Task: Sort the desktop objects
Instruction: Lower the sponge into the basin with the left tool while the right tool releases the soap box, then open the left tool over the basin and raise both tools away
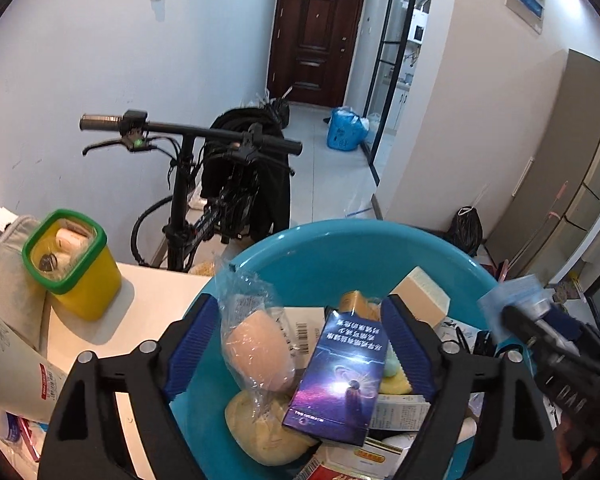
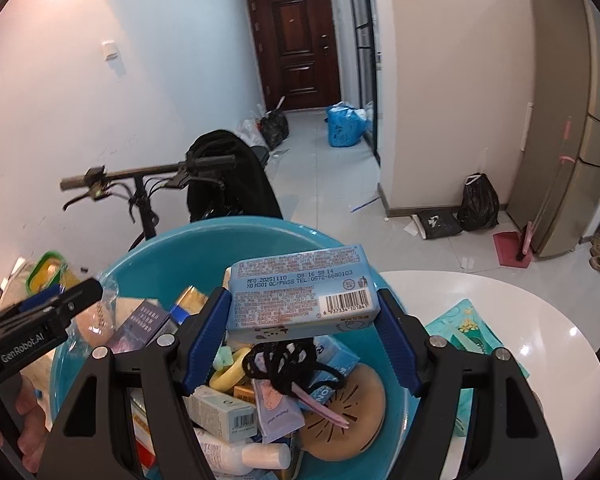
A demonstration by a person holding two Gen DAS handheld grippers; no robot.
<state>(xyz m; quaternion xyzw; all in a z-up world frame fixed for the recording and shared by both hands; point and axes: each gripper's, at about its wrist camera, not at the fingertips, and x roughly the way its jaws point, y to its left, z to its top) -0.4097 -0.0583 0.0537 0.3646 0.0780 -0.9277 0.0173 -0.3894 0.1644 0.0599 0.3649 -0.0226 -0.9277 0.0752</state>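
The right tool [image 2: 302, 340] clamps a blue wipes pack [image 2: 302, 294] above the teal basin [image 2: 148, 248] — lower it toward 6 o'clock before releasing. The left tool [image 1: 300, 344] gapes wide — purple box [image 1: 334, 376] untouched between.

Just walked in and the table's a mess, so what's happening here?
A person is sorting clutter with two hand-held tongs over a teal basin full of small items. The right tongs hold a pale blue wipes pack above it. The left tongs are open over a purple box in the basin.
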